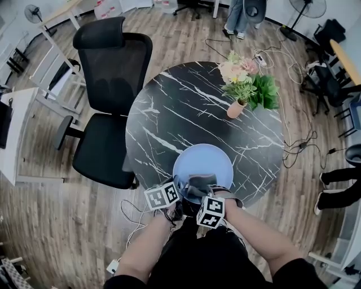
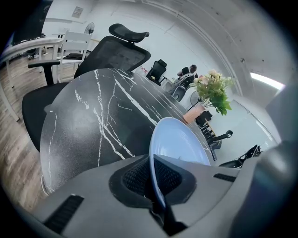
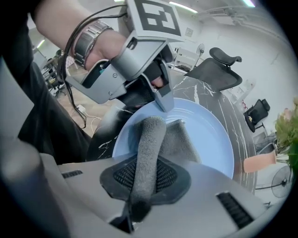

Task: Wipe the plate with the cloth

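Note:
A light blue plate (image 1: 204, 162) lies at the near edge of the round black marble table (image 1: 186, 107). My left gripper (image 1: 179, 191) is shut on the plate's near-left rim (image 2: 156, 174), which stands edge-on between its jaws. My right gripper (image 1: 198, 195) is shut on a folded grey cloth (image 3: 150, 153), and the cloth's free end rests on the plate (image 3: 205, 135) surface. In the right gripper view the left gripper (image 3: 160, 100) pinches the rim just beyond the cloth.
A black mesh office chair (image 1: 107, 101) stands against the table's left side. A pot of flowers (image 1: 243, 84) sits at the table's far right. Cables lie on the wooden floor around the table, and a person's legs (image 1: 237, 17) show at the far side of the room.

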The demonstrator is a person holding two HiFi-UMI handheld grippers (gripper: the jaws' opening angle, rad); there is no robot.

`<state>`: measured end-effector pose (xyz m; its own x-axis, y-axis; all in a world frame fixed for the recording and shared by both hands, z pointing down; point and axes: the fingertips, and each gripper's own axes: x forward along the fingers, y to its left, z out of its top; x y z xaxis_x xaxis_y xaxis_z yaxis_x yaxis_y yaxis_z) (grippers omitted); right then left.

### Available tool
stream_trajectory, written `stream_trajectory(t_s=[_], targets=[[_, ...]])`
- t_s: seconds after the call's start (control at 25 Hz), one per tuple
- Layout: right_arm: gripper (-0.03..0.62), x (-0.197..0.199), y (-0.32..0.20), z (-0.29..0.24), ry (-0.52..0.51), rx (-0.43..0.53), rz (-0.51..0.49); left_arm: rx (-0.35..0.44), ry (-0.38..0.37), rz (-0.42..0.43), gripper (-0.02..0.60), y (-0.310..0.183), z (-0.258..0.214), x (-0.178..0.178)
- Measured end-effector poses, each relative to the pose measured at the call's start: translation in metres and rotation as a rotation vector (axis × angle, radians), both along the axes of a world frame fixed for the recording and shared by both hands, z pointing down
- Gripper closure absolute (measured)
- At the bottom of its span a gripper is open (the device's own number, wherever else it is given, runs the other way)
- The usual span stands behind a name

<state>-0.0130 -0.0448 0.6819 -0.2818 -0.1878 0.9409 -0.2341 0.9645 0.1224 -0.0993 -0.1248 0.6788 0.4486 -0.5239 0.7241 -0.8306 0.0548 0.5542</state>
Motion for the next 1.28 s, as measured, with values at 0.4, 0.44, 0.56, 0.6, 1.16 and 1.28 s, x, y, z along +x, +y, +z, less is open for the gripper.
stream_trajectory(t_s=[0.4, 0.44, 0.56, 0.6, 1.16, 1.28], targets=[[0.533, -0.018, -0.048, -0.007, -0.096, 0.033, 0.213, -0.003, 0.023, 0.016, 0.552, 0.000, 0.001, 0.001], [0.533, -0.020, -0.051, -0.006, -0.095, 0.030, 0.206, -0.002, 0.021, 0.019, 0.552, -0.001, 0.001, 0.001], [0.533, -0.023, -0.057, -0.004, -0.080, 0.036, 0.167, 0.002, 0.011, 0.020, 0.552, -0.002, 0.000, -0.001], [0.533, -0.023, -0.058, -0.003, -0.075, 0.038, 0.154, 0.002, 0.013, 0.023, 0.552, -0.001, 0.000, -0.001], [0.534, 0.015, -0.118, 0.001, -0.042, 0.072, 0.270, -0.009, -0.014, 0.016, 0.552, 0.000, 0.001, -0.005], [0.534, 0.026, -0.128, 0.001, -0.025, 0.081, 0.291, -0.007, -0.013, 0.014, 0.552, -0.001, 0.000, -0.004]])
